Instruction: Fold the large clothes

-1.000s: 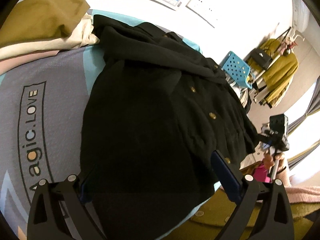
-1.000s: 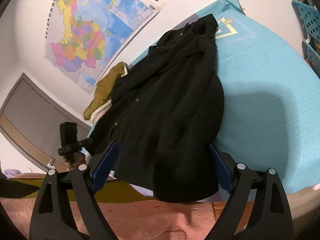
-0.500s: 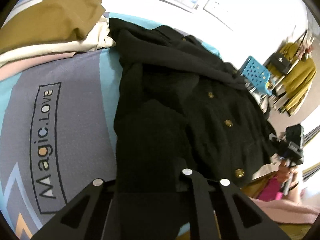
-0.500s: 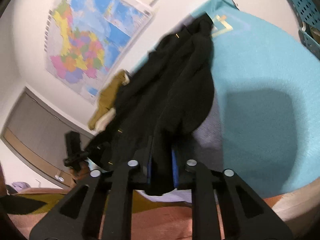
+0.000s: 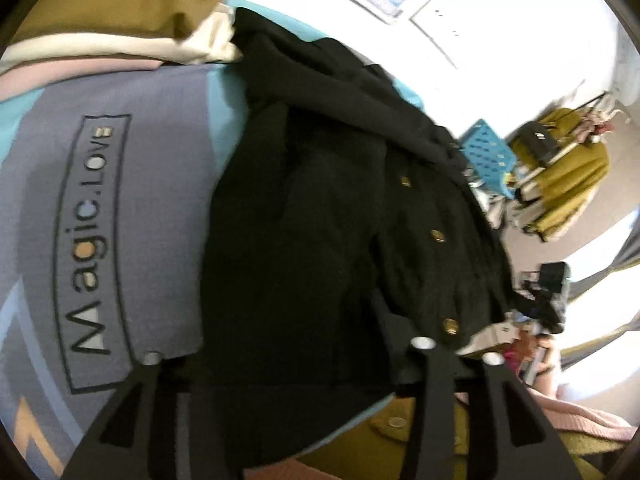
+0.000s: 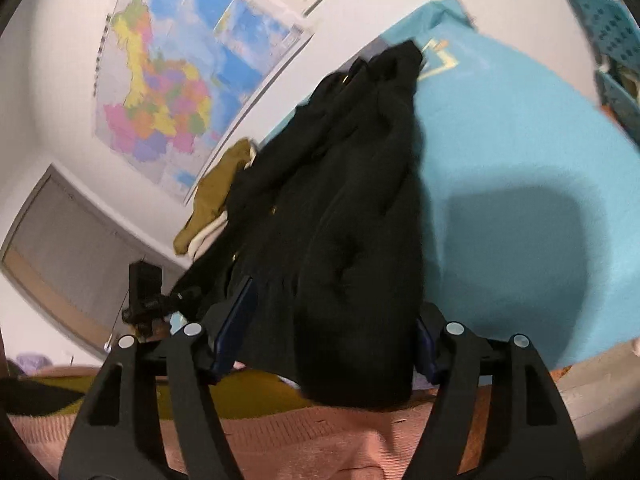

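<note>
A black coat [image 5: 320, 220] with gold buttons lies spread on the bed, its hem at the near edge. My left gripper [image 5: 288, 348] sits over the hem at the coat's left side. Its jaws are opening, with cloth lying between the fingers [image 5: 424, 364] but not pinched. In the right wrist view the coat [image 6: 352, 208] bulges toward me. My right gripper [image 6: 332, 324] straddles that bulging lower corner. Its jaws are opening too, and the blue pads [image 6: 236, 320] stand clear of the cloth on the left side. Each gripper shows small in the other's view, the right gripper [image 5: 548, 292] and the left gripper [image 6: 146, 292].
The bed sheet [image 5: 100, 208] is grey and teal with lettering. A pile of folded clothes [image 5: 120, 12] sits at the far left corner. Beyond the bed are a blue crate [image 5: 486, 152] and a rack of mustard garments [image 5: 568, 184]. A pink knit [image 6: 320, 440] lies below the bed's near edge.
A second ago both grippers stood wide over the hem. Half a second ago both were shut on the coat's cloth. Now both have spread again and the cloth lies loose between them.
</note>
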The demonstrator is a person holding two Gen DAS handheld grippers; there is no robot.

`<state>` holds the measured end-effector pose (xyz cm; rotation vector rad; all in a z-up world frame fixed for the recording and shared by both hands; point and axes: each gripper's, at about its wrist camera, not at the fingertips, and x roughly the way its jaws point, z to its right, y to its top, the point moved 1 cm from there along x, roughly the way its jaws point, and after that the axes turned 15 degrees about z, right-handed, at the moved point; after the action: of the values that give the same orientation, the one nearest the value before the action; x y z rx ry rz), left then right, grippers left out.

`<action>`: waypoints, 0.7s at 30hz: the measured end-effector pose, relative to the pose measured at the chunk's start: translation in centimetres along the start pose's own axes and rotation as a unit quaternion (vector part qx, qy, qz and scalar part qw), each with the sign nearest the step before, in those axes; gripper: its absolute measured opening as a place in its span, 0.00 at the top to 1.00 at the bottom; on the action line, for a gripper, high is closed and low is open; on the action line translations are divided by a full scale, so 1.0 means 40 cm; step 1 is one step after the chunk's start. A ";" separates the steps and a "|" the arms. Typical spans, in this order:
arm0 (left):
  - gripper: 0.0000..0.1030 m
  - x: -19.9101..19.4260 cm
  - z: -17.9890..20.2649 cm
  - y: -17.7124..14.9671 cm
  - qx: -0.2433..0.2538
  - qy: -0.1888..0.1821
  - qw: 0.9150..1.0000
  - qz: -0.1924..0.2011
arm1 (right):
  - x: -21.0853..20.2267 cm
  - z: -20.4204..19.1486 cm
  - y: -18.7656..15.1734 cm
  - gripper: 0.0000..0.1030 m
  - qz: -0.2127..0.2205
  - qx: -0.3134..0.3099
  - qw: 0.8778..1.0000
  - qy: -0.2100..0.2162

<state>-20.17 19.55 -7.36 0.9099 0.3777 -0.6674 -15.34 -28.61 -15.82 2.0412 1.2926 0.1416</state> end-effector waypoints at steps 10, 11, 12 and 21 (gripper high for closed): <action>0.94 0.050 0.051 -0.004 0.027 0.022 0.999 -0.007 | 0.062 -0.058 -0.018 0.90 -0.013 -0.037 0.999 0.013; 0.96 0.033 0.050 0.003 0.015 0.013 1.000 0.006 | 0.046 -0.069 -0.008 0.91 0.004 -0.025 0.999 0.034; 0.96 0.014 0.052 0.011 0.008 0.005 1.000 0.016 | 0.017 -0.088 0.007 0.91 0.029 -0.017 0.998 0.054; 0.97 -0.202 0.123 0.091 0.008 -0.054 0.992 0.115 | -0.140 -0.238 0.076 0.92 0.126 -0.052 0.983 0.120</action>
<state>-23.56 20.05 2.17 0.9117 0.1687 -0.5056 -20.02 -29.24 -5.39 2.1381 1.1337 0.5742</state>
